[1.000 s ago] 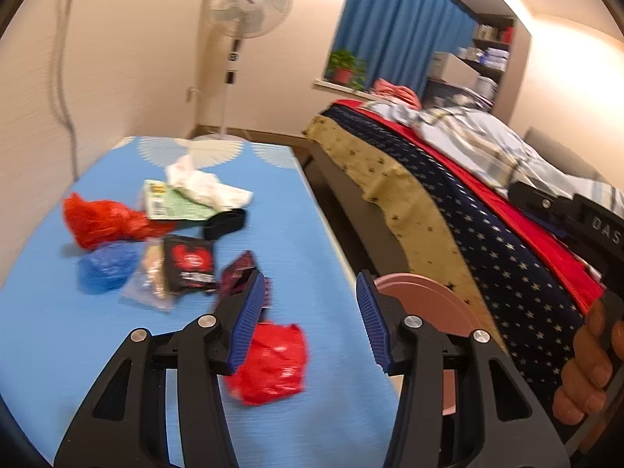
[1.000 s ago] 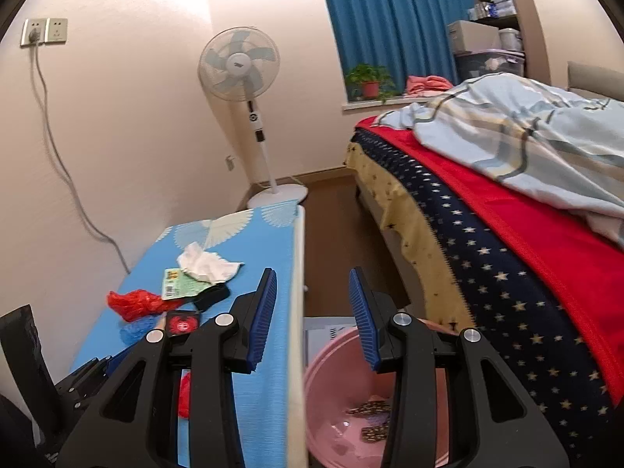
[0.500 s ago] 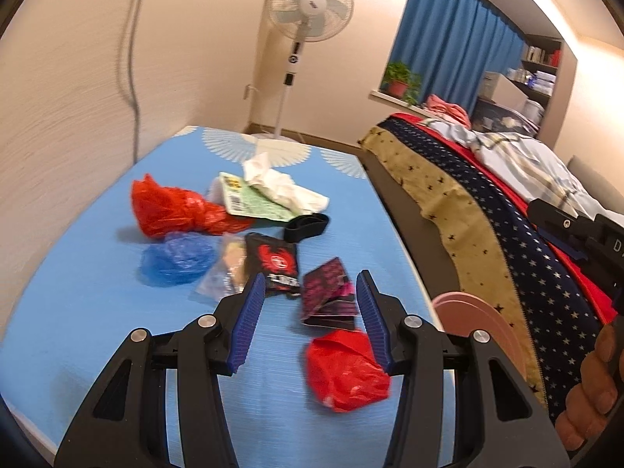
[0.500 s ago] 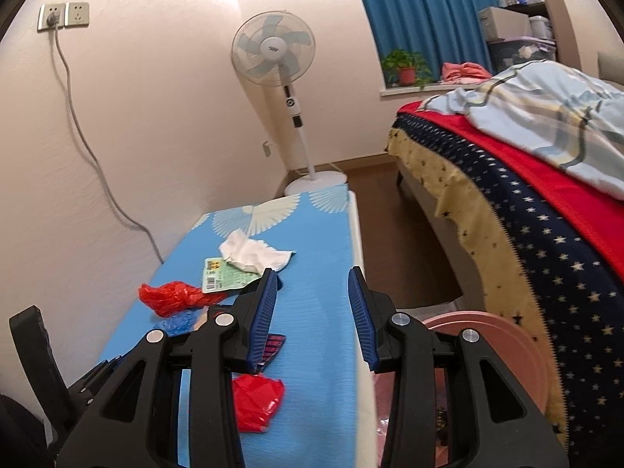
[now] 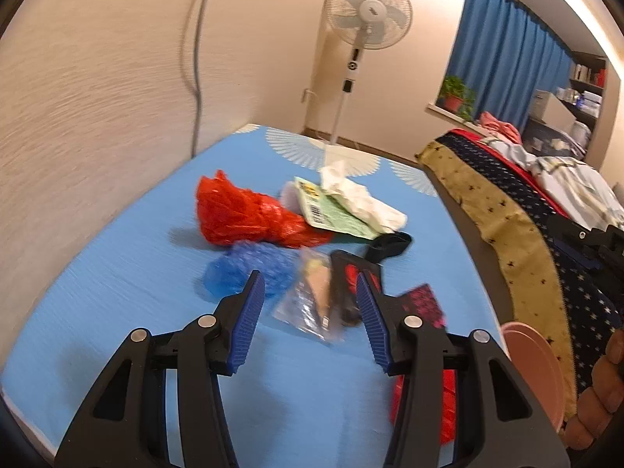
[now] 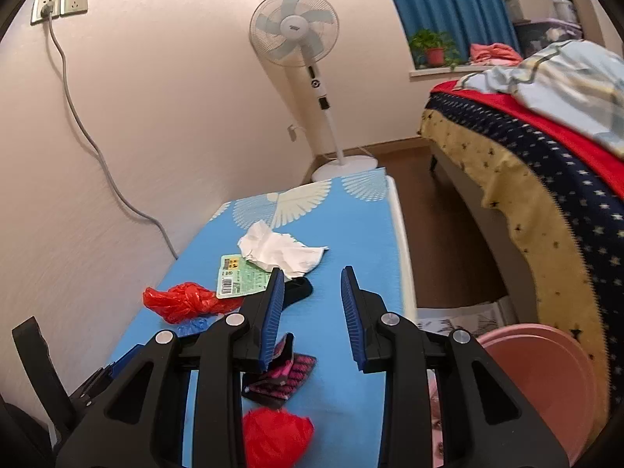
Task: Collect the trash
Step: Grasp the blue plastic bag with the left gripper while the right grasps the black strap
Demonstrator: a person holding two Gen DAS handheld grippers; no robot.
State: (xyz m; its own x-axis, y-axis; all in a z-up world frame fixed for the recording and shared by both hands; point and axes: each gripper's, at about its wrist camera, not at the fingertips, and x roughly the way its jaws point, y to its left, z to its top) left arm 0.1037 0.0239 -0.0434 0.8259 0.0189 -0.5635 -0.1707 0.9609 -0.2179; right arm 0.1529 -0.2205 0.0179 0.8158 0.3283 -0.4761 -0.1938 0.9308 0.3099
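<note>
Trash lies on the blue table: a red plastic bag, a blue bag, a clear packet, a black-red packet, a dark pink packet, a green label, white tissue and a black band. My left gripper is open and empty, just above the clear packet. My right gripper is open and empty above the table; below it lie the pink packet and a crumpled red bag.
A pink basin stands on the floor at the table's right edge, also seen in the left wrist view. A bed runs along the right. A standing fan is behind the table. The wall borders the left.
Both grippers have swung left, away from the basin and bed, over the table. The left gripper now faces the trash pile; both stay open.
</note>
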